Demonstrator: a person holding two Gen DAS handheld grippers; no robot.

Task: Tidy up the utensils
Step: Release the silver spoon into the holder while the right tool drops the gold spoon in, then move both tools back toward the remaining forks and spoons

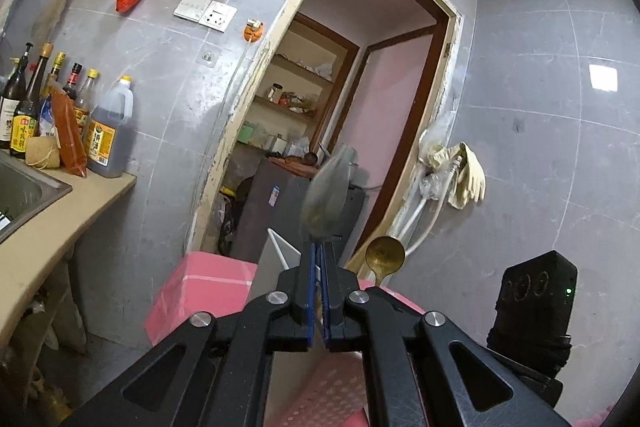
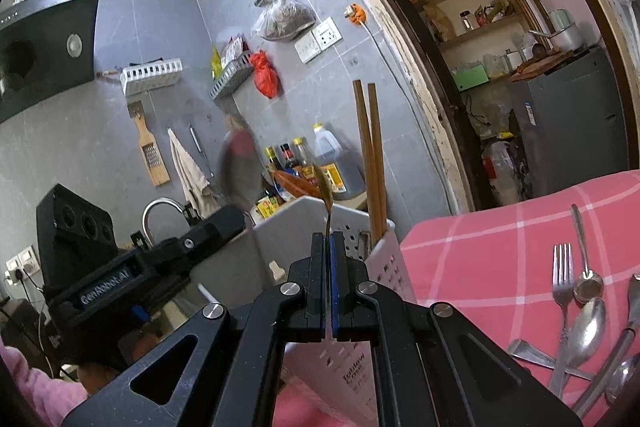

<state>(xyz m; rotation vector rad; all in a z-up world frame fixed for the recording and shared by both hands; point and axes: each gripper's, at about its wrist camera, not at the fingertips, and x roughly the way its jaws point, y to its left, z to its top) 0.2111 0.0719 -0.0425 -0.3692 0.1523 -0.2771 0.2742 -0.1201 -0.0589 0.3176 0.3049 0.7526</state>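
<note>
My left gripper [image 1: 320,247] is shut on the handle of a silver spoon [image 1: 326,195], whose bowl stands up, blurred. My right gripper [image 2: 328,237] is shut on a brass spoon [image 2: 326,193], seen edge-on here. In the left wrist view its round bowl [image 1: 386,255] shows just right of my left fingers. Both grippers hover over a white slotted utensil caddy [image 2: 384,259] that holds two wooden chopsticks [image 2: 372,155]. On the pink checked cloth [image 2: 480,251] to the right lie a fork [image 2: 562,283] and several silver spoons [image 2: 588,327].
To the left runs a beige counter [image 1: 60,223] with a steel sink [image 1: 24,191] and several sauce bottles [image 1: 108,135]. An open doorway [image 1: 360,107] leads to shelves and a dark cabinet. A tap [image 2: 160,211], grater and towel hang by the tiled wall.
</note>
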